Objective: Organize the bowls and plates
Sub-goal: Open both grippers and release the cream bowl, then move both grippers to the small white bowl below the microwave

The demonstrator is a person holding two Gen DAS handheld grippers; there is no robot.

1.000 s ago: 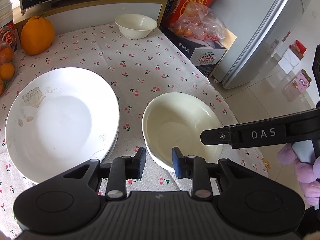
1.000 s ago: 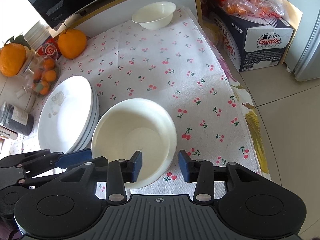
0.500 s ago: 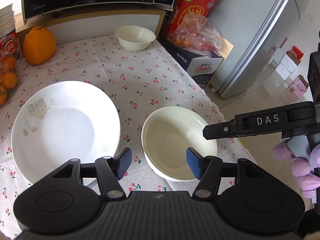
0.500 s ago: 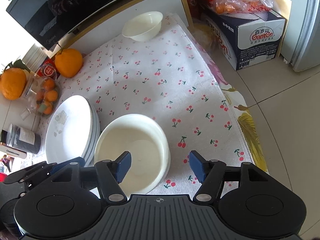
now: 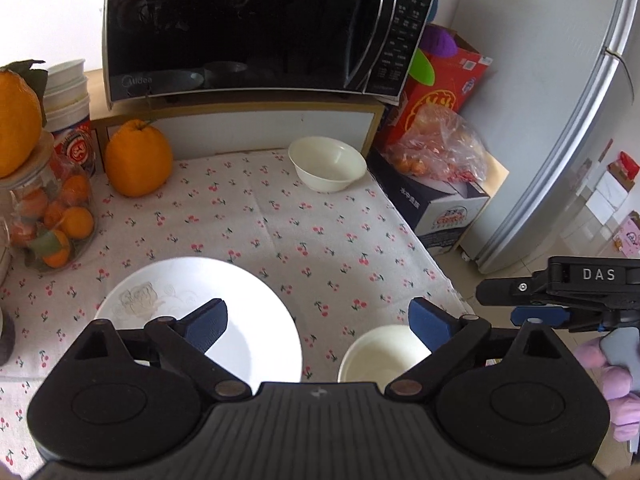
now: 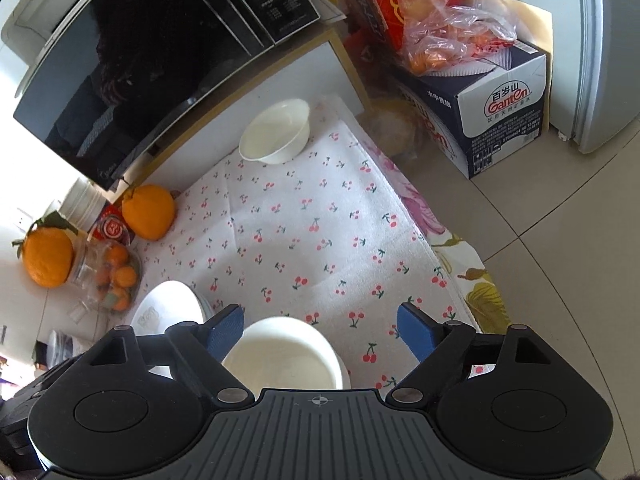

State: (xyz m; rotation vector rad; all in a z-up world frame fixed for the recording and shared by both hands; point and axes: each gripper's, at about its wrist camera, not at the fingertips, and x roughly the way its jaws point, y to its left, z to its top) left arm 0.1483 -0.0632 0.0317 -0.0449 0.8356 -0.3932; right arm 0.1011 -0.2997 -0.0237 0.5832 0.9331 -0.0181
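Note:
A stack of white plates with a faint flower print lies on the cherry cloth at near left. Beside it to the right sits a cream bowl. A second cream bowl stands at the far edge below the microwave. My left gripper hangs above the plates and near bowl, jaws still opening, nothing between them. My right gripper hovers over the near bowl, jaws also opening, touching nothing; it shows in the left wrist view at the right.
A black microwave sits on a shelf at the back. Large oranges and a jar of small oranges stand at left. A boxed water carton with a bag of fruit stands on the floor by the fridge.
Both grippers' jaws have spread wide and both have risen and tipped up, so the plates and near bowl slid down the views and the microwave came into sight. The near bowl stays on the cloth.

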